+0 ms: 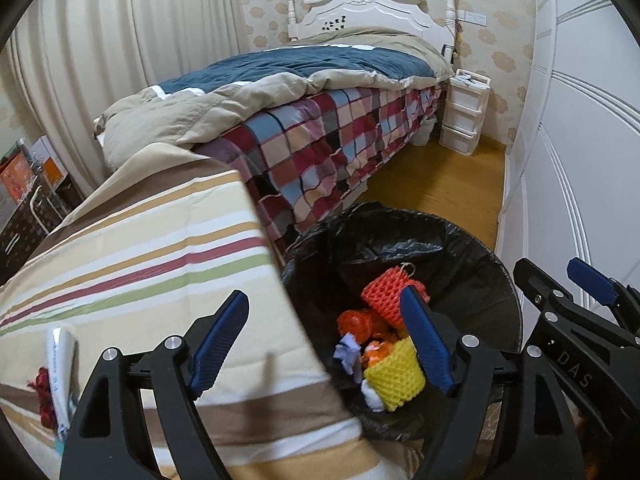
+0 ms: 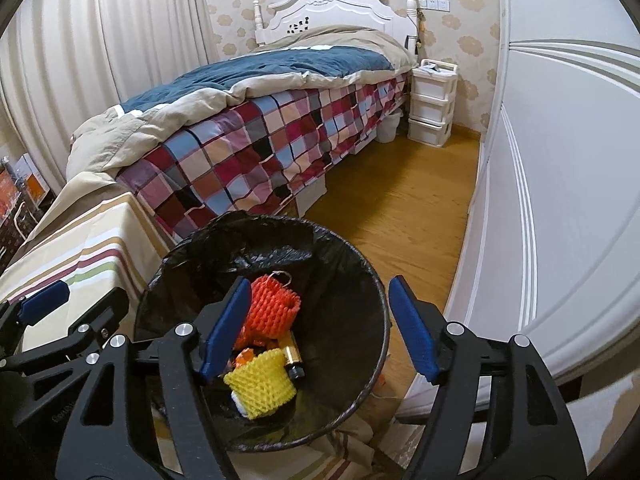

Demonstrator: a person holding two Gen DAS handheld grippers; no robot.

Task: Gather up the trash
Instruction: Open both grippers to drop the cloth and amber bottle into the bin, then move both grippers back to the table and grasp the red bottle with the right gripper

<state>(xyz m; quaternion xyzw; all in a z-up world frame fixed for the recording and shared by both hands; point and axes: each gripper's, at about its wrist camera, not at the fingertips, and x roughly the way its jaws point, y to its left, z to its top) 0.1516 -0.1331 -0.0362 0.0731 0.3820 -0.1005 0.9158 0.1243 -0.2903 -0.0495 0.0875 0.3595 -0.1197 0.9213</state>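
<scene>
Two spread, empty grippers, left gripper (image 1: 324, 344) and right gripper (image 2: 320, 328), above black-lined bin (image 2: 372, 280) holding foam nets (image 2: 262, 384).

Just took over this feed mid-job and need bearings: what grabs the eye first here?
The black-lined round trash bin on the wood floor beside the striped-cloth table, holding an orange foam net sleeve and a yellow foam net sleeve. Both the left gripper and right gripper hang open and empty above it. Behind stands the bed with a checked patchwork cover.

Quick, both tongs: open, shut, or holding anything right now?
Left tongs: open, holding nothing.
Right tongs: open, holding nothing, above the trash bin.
</scene>
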